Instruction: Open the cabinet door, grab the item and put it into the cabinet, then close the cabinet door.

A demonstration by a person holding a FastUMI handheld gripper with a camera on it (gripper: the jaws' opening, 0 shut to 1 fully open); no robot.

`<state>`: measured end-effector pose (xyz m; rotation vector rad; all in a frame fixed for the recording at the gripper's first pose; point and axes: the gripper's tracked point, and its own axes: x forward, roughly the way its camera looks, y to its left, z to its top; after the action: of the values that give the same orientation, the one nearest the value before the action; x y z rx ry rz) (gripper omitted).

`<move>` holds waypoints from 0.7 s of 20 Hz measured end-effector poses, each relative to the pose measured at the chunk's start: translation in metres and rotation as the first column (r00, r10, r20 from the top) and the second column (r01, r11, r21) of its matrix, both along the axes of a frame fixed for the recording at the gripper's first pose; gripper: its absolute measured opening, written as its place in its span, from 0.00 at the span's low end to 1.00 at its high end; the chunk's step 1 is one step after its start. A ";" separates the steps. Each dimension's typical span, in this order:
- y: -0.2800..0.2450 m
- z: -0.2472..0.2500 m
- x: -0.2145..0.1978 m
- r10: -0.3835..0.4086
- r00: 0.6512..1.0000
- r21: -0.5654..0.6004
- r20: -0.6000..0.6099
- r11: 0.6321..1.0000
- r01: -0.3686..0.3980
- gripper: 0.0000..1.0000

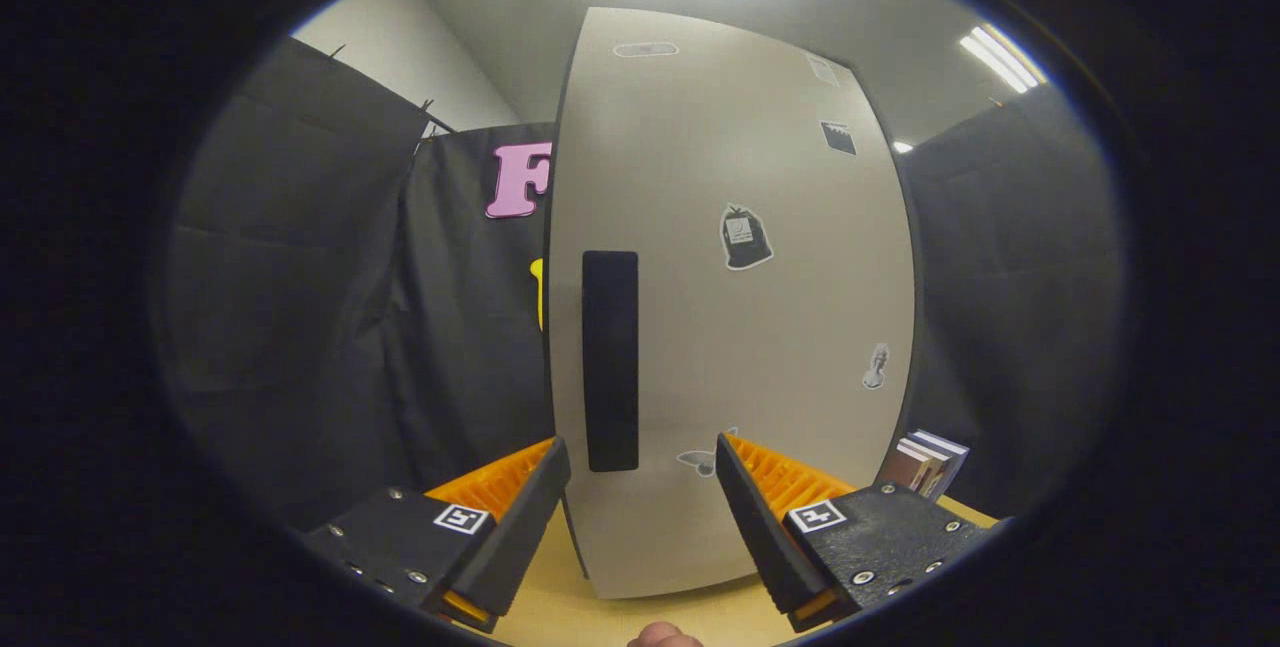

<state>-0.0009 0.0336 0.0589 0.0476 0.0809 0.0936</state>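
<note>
A tall pale cabinet (730, 307) stands on the wooden table just ahead of me, its door closed and dotted with small stickers. A dark vertical handle (610, 359) runs along the door's left side. My gripper (640, 462) is open and close in front of the door, with the lower end of the handle sitting in the gap between the fingers, nearer the left one. Neither finger touches the handle or the door. A few books (925, 465) stand beside the cabinet's right side, beyond the right finger.
The light wooden table (640, 612) lies under the fingers. Black cloth walls surround the cabinet left and right. A fingertip of a person's hand (662, 636) shows below the fingers.
</note>
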 end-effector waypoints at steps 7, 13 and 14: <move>-0.085 -0.006 -0.022 0.010 0.999 0.019 -0.037 1.000 -0.010 0.93; -0.113 -0.026 -0.032 0.039 0.997 0.042 -0.074 0.998 -0.036 0.92; -0.113 -0.027 -0.032 0.049 0.996 0.046 -0.074 0.998 -0.045 0.92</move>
<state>-0.0334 -0.0793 0.0316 0.0933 0.1547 0.1408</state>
